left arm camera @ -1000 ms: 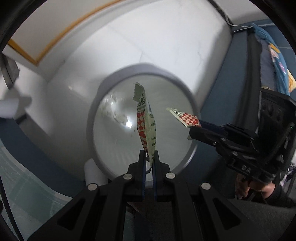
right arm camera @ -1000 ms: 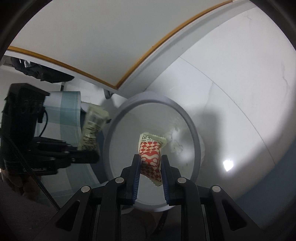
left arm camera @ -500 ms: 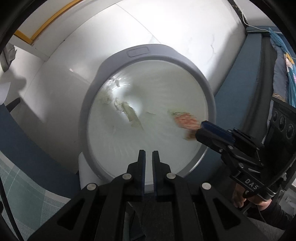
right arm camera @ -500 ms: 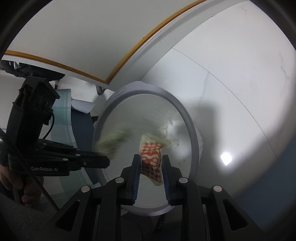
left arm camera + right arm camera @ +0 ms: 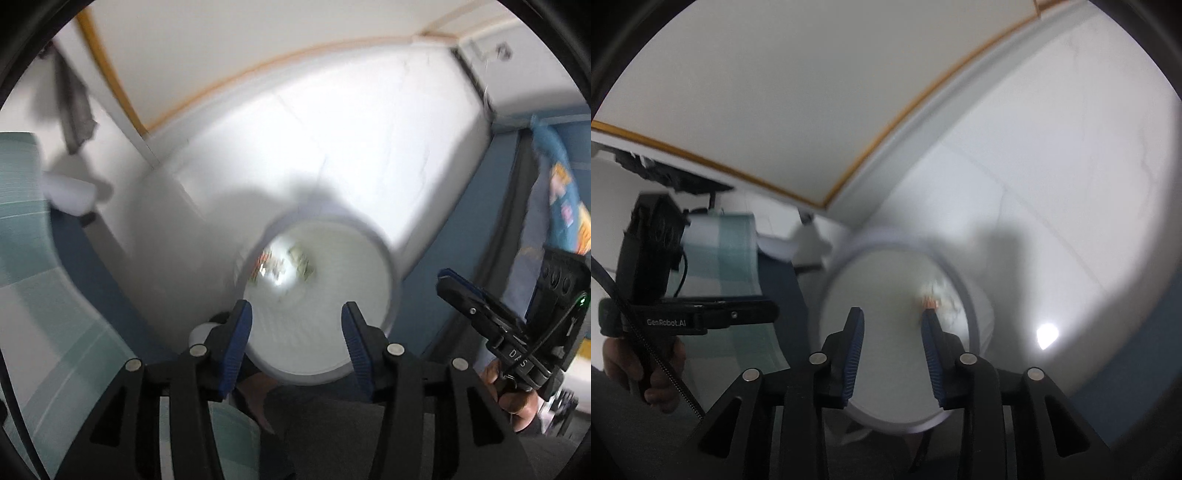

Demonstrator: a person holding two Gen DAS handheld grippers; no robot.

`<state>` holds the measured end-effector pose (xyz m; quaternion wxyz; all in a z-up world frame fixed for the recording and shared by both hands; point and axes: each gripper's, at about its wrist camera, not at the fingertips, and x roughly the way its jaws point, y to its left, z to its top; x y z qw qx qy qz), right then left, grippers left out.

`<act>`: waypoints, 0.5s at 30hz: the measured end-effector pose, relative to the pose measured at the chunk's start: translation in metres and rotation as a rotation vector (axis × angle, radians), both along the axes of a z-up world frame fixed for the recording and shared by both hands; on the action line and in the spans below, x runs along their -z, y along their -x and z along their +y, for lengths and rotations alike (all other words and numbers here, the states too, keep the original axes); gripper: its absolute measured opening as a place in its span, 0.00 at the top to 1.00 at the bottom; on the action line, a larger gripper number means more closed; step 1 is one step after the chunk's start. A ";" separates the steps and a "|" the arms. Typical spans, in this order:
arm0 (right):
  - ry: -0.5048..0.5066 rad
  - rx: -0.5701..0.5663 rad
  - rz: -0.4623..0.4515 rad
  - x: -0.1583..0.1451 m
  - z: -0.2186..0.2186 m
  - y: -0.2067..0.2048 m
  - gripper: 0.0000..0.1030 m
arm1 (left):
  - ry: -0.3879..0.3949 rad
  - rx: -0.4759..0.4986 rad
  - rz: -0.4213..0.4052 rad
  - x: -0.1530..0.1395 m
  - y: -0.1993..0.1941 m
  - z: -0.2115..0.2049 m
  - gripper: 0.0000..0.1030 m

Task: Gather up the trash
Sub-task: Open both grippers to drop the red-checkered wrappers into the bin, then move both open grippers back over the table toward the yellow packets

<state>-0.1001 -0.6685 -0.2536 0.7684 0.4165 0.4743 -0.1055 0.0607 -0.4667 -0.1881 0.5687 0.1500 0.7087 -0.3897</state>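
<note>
- I have the left gripper above the white bin, its tongs spread apart with nothing between them, so the mouth of the bin shows straight through the gap.
- The right gripper hangs over the same bin, tongs also apart and empty; I judge both are open because their loads are dropped.
- The trash, crumpled wrappers, lies at the bottom of the bin; blur hides how many.
- A red-patterned scrap shows just past my right fingertip; I cannot tell whether it touches it.
- The bin stands on white floor near the wall, within reach of both hands.
</note>
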 end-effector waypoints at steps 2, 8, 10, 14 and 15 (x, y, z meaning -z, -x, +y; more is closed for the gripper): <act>0.043 0.019 -0.031 -0.028 -0.006 0.000 0.61 | 0.060 -0.042 -0.044 -0.028 -0.006 0.011 0.44; 0.212 0.039 -0.191 -0.149 0.003 -0.004 0.46 | 0.230 -0.169 -0.288 -0.127 -0.009 0.076 0.37; 0.285 0.024 -0.255 -0.193 0.019 -0.006 0.41 | 0.299 -0.229 -0.384 -0.167 -0.005 0.115 0.35; 0.392 -0.044 -0.389 -0.273 0.072 -0.010 0.35 | 0.391 -0.367 -0.603 -0.233 0.010 0.189 0.34; 0.384 -0.053 -0.415 -0.290 0.088 -0.012 0.34 | 0.403 -0.411 -0.653 -0.245 0.013 0.212 0.32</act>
